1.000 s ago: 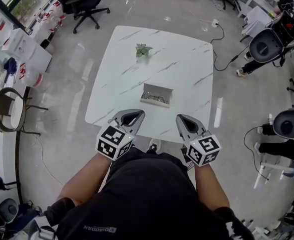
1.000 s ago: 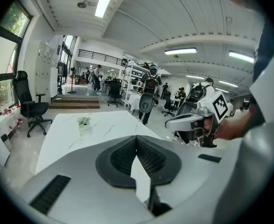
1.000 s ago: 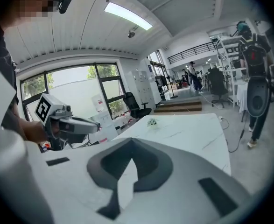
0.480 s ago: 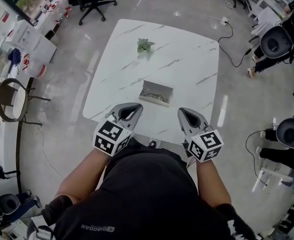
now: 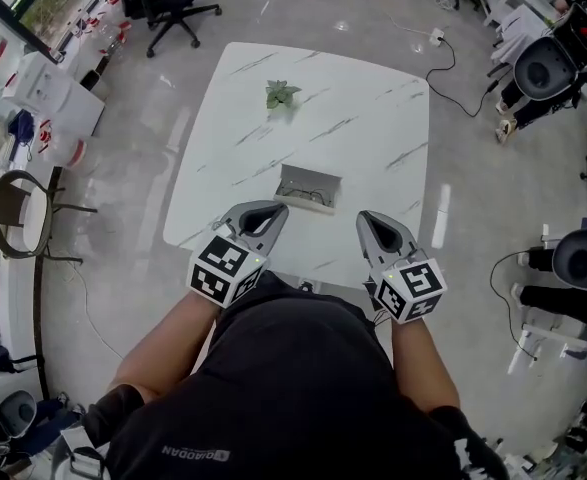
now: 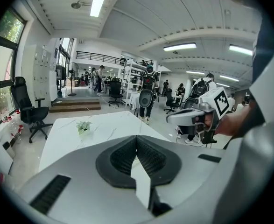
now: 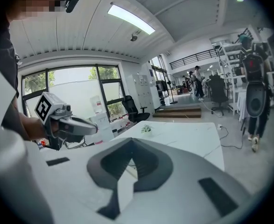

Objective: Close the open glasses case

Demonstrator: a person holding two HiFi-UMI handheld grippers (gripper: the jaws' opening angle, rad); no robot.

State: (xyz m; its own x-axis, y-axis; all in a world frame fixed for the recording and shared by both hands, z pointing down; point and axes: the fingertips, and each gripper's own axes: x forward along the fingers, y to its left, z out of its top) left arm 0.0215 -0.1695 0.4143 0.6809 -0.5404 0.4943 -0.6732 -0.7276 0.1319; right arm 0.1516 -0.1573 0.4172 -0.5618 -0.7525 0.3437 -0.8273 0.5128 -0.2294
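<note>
An open grey rectangular glasses case [image 5: 310, 187] lies on the white marble-patterned counter [image 5: 363, 118], towards its near edge, with a pair of glasses inside. The left gripper [image 5: 270, 210] and the right gripper [image 5: 364, 217] are held just short of the case, one on each side. Each has its jaws pressed together with nothing between them. A small green potted plant [image 5: 278, 95] stands near the far edge.
</note>
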